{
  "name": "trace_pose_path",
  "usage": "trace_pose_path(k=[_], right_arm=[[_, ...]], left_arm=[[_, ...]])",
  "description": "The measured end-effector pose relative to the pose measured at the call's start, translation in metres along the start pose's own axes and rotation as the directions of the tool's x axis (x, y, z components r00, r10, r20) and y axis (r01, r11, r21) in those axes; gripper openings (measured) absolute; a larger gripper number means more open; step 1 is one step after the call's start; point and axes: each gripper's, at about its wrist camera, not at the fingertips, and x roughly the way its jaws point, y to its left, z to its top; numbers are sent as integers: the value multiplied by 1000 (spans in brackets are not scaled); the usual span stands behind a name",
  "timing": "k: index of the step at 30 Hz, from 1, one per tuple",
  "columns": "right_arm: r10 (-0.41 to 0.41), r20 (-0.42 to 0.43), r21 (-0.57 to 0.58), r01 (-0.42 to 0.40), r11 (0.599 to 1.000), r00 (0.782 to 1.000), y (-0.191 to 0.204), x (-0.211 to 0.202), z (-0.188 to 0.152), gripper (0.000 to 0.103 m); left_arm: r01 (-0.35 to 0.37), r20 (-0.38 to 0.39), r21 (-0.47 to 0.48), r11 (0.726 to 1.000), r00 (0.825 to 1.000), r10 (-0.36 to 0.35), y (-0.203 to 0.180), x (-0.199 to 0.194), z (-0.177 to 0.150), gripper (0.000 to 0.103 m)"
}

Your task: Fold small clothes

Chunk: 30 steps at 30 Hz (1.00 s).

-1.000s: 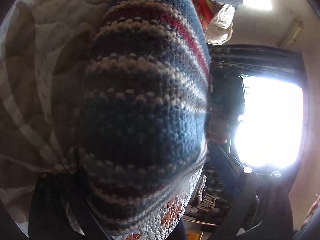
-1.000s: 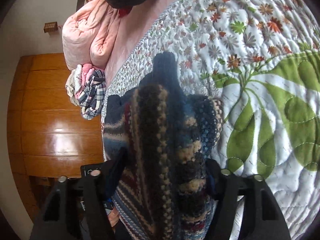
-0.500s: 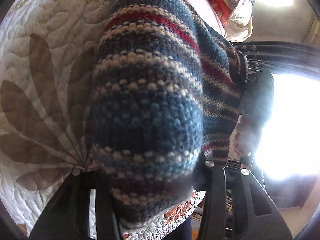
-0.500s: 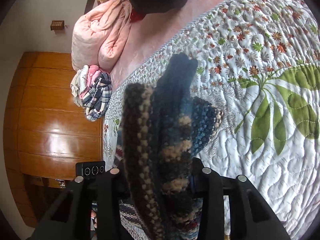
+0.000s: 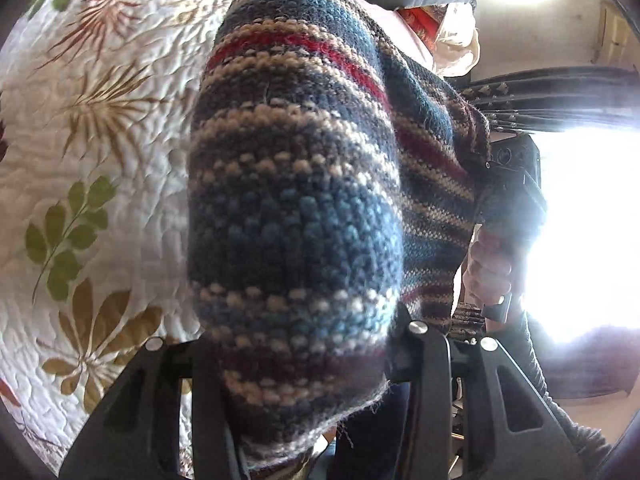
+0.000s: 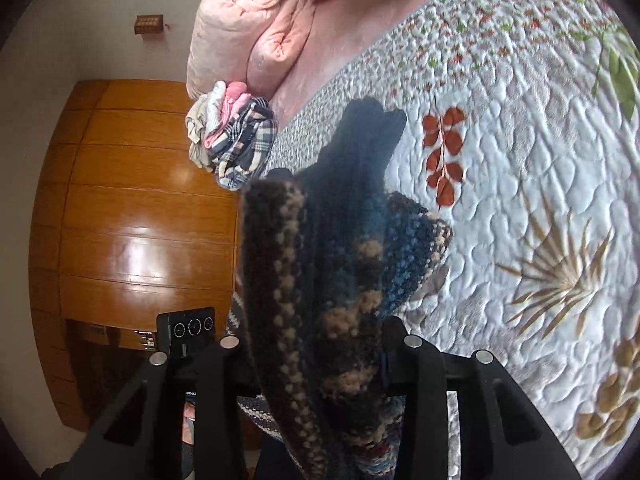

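A small knitted sweater (image 5: 296, 208) striped in blue, beige, red and dark brown fills the left wrist view, bunched between the fingers of my left gripper (image 5: 304, 364), which is shut on it. The knit stretches right toward the other gripper's body (image 5: 516, 188), held by a hand (image 5: 490, 276). In the right wrist view the same sweater (image 6: 332, 280) hangs in thick folds, pinched in my right gripper (image 6: 316, 364). A dark ribbed cuff or hem (image 6: 364, 136) pokes up above the folds. The garment is held above the quilt (image 6: 520, 160).
The white quilt (image 5: 100, 160) has leaf and flower prints. A pink rolled duvet (image 6: 252, 24) and a pile of plaid and pink clothes (image 6: 232, 140) lie at the bed's far end. A wooden wardrobe (image 6: 140, 220) stands beyond the edge. A bright window (image 5: 580, 232) glares at the right.
Both grippers have moved with the sweater across the quilt; more quilt and different leaf prints show now. The sweater stays gripped on both sides.
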Motion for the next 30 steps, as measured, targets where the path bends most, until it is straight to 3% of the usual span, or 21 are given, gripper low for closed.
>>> trace_pose_path(k=[5, 8, 9, 11, 13, 15, 16, 18, 19, 20, 21, 24, 25, 28, 29, 30], right_arm=[[-47, -101, 49, 53, 997, 994, -25, 54, -40, 40], [-40, -101, 115, 52, 992, 994, -50, 66, -50, 43], [-54, -93, 122, 65, 990, 994, -55, 65, -50, 47], [-136, -76, 103, 144, 984, 988, -55, 59, -49, 72], [-185, -48, 81, 189, 979, 981, -51, 43, -50, 76], [-190, 13, 70, 188, 980, 982, -46, 17, -57, 76], [-202, 47, 69, 199, 978, 978, -43, 3, -64, 76], [-232, 90, 37, 229, 973, 969, -34, -16, -81, 63], [-234, 93, 10, 235, 972, 968, -27, -18, -89, 49], [-238, 94, -15, 240, 971, 967, -19, -18, -96, 42], [-245, 90, -43, 250, 967, 965, -11, -13, -104, 41], [-356, 59, -111, 361, 926, 933, 0, 13, -113, 32], [-381, 41, -135, 383, 914, 924, -2, 16, -116, 14], [-428, 136, -229, 448, 864, 894, 21, 15, -120, 9], [-465, 160, -236, 491, 839, 871, 21, 17, -120, 9], [-536, 152, -228, 557, 798, 830, 12, 26, -117, 9]], left_arm=[[21, -21, -107, 994, 1000, -23, 54, 18, -53, 41], [49, 11, -150, 987, 999, -48, 74, 35, -65, 45], [60, 33, -163, 985, 998, -55, 78, 36, -66, 53], [37, 51, -169, 985, 998, -28, 79, 37, -67, 66], [-30, 65, -155, 987, 997, 41, 83, 14, -76, 79], [-150, 126, -121, 981, 978, 165, 77, -14, -83, 88], [-219, 170, -100, 971, 957, 234, 72, -33, -88, 88], [-337, 265, -35, 941, 905, 334, 58, -63, -101, 88], [-349, 303, 6, 937, 894, 331, 46, -72, -109, 88], [-332, 333, 47, 942, 895, 298, 39, -79, -118, 88], [-292, 347, 90, 952, 905, 245, 29, -82, -127, 87], [-197, 284, 184, 963, 949, 139, 24, -70, -138, 78], [-187, 251, 192, 963, 958, 135, 24, -59, -138, 70], [-229, 152, 175, 957, 967, 204, 38, -19, -135, 66], [-224, 123, 160, 961, 971, 206, 49, -14, -138, 66], [-214, 110, 142, 966, 974, 199, 56, -13, -137, 66]])
